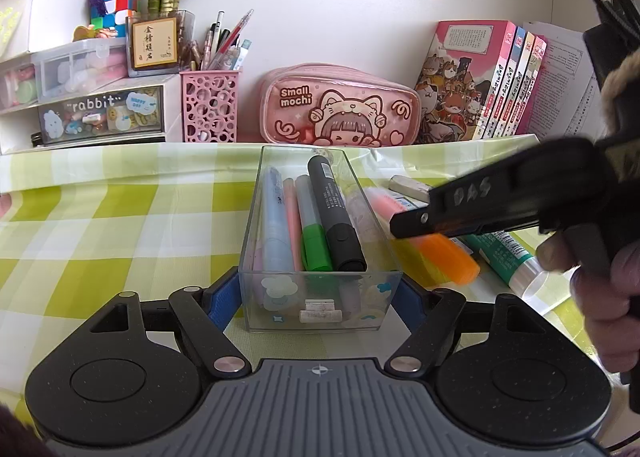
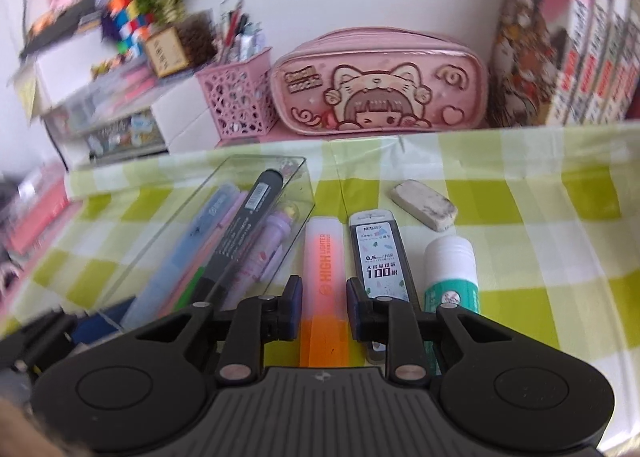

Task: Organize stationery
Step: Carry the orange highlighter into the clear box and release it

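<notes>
Orange highlighter [image 2: 325,281] lying flat on the counter [image 2: 540,241], just beside the right wall of the clear box [image 2: 224,201] and parallel to it, with the lead refill case [image 2: 378,253] close on its other side. Right gripper [image 2: 323,311] lowered over it, jaws released and standing one on each side of the barrel near the join of pale body and orange cap, not yet pressing as far as can be told. Probably light, stiff and smooth plastic, so likely to slip or roll if pinched at the rounded end; best taken across the flat sides at the middle of the barrel, with modest force. Little room on the right because of the refill case, and the box wall close on the left. Left gripper [image 1: 320,299] set around the near end of the clear box, blue pads just beside both walls; touching or only very near, cannot tell. Box already carrying a black marker [image 1: 336,213], a green-capped pen [image 1: 314,235] and other pens. Eraser [image 2: 424,205] and glue stick [image 2: 452,277] still loose on the green checked cloth, which looks soft and a little wrinkled. Behind, a pink pencil case [image 2: 380,81], a pink pen holder [image 2: 236,101] and books [image 2: 580,37] against the wall.
</notes>
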Action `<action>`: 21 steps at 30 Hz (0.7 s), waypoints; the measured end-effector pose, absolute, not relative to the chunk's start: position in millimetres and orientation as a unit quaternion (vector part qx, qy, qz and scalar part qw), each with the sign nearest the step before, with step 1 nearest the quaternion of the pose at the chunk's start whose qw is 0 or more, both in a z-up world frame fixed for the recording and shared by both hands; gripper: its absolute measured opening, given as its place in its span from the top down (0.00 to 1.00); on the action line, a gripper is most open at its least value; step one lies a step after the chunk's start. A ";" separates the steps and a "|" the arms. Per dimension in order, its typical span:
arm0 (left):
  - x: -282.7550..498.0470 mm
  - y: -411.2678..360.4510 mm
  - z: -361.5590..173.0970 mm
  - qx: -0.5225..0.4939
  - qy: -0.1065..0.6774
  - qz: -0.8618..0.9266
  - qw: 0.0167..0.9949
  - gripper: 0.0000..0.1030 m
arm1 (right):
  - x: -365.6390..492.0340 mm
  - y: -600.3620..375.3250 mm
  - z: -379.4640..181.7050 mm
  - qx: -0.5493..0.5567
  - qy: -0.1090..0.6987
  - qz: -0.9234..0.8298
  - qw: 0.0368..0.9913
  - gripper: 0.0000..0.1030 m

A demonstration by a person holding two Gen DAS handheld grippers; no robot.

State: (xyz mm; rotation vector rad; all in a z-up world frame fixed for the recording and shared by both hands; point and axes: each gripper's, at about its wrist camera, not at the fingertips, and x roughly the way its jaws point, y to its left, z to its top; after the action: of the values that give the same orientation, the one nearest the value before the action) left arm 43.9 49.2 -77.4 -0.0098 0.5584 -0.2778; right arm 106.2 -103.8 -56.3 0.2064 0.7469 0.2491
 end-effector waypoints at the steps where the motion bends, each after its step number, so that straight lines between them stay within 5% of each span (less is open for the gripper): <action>1: 44.0 49.2 -77.4 -0.005 0.275 -0.137 0.952 0.26 | 106.1 -108.4 -54.1 0.123 0.364 0.122 0.915 0.52; 21: 43.8 49.1 -77.5 -0.005 0.275 -0.137 0.952 0.26 | 133.6 -83.7 -25.5 0.293 0.397 0.157 0.856 0.52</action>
State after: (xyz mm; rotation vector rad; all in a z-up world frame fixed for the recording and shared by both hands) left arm 43.8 49.1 -77.5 -0.0107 0.5582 -0.2779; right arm 133.6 -83.7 -25.5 0.6158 0.8345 0.3298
